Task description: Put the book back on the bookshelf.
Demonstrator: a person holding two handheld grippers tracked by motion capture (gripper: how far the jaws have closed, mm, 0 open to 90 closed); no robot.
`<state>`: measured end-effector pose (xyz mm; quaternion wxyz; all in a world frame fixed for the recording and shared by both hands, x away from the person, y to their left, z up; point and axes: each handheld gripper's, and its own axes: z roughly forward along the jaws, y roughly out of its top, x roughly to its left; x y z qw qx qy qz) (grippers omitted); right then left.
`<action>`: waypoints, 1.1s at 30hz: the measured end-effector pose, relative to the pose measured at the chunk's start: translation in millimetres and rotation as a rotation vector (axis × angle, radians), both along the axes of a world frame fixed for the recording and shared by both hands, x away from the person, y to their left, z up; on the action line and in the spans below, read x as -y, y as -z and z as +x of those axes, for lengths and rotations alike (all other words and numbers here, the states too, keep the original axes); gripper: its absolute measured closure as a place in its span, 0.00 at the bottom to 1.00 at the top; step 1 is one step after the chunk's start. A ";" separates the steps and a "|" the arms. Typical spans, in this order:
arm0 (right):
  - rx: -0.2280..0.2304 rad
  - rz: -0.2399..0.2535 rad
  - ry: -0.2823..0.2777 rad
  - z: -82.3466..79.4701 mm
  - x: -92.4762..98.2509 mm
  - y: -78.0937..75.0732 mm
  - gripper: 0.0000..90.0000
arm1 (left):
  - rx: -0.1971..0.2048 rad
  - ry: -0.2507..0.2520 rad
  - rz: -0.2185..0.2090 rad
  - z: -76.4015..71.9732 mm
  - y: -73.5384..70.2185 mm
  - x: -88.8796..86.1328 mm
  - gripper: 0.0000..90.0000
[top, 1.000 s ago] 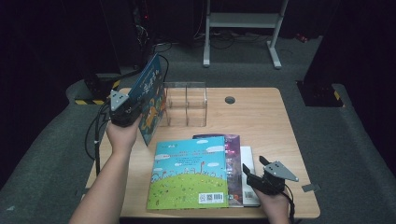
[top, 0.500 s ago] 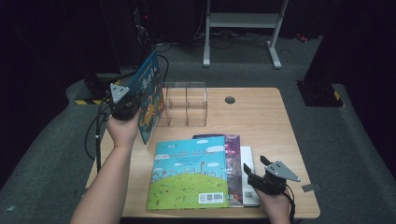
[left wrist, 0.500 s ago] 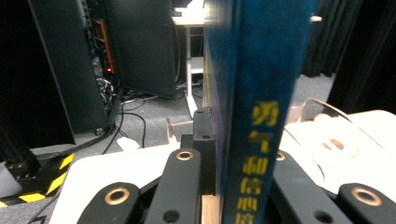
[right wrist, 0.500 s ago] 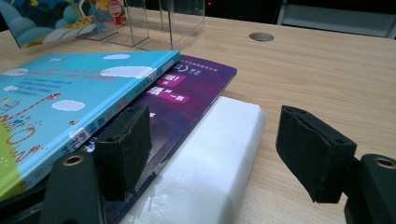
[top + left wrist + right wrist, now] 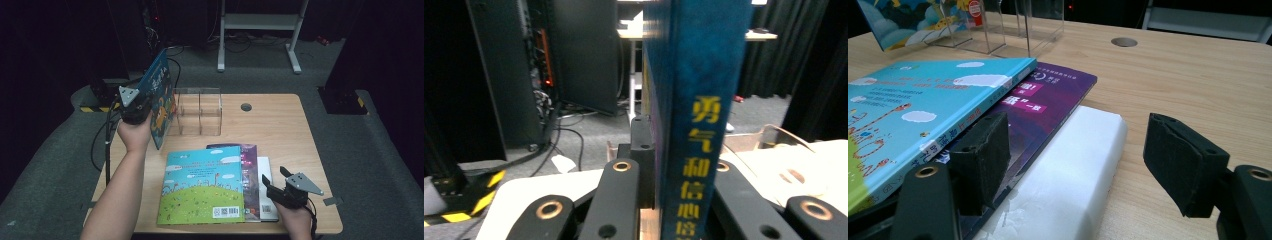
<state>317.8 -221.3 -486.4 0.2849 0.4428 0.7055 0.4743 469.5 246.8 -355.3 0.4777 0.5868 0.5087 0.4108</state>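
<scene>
L gripper (image 5: pixel 134 104) is clamped tight on a blue picture book (image 5: pixel 159 97), jaws pinching it at the spine edge w/ the book standing upright between them, held off the table (image 5: pixel 280 120). In the left gripper view the spine (image 5: pixel 696 150) runs straight up out of the jaws, yellow characters stacked along it. So the long axis is roughly vertical, tipped a bit, top corner leaning up and away from the hand, cover facing toward the clear acrylic rack (image 5: pixel 197 111) just to the gripper's right, lower corner near the rack's left wall. Risks, as I judge them: grip sits low on a tall book, so it could pivot in the pads and swing; lower corner could catch the rack's wall going in and shove the light rack across the table; a tilted entry could jam in the slot. R gripper (image 5: pixel 280 192) sits well apart, near the table's front edge, jaws wide w/ nothing in them, straddling the edge of a white book (image 5: pixel 1073 170) at the bottom of the stack, under a purple book (image 5: pixel 1048 100) and a light-blue book (image 5: pixel 205 185). If it nudges, the stack may slide.
</scene>
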 end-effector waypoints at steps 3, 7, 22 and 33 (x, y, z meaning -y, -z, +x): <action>0.001 0.004 0.000 0.1 0.9 0.1 0.30 | -0.001 -0.002 -0.014 1.3 2.7 -1.9 0.93; 0.000 0.003 -0.002 0.2 0.8 0.4 0.30 | 0.006 -0.008 -0.016 1.7 5.2 -1.8 0.93; -0.003 0.001 -0.001 -0.3 -0.1 0.6 0.30 | 0.030 0.009 -0.020 -4.7 14.9 -5.0 0.92; -0.003 -0.008 -0.009 -0.5 -2.2 1.0 0.30 | 0.025 0.012 -0.035 -8.1 18.3 -11.5 0.84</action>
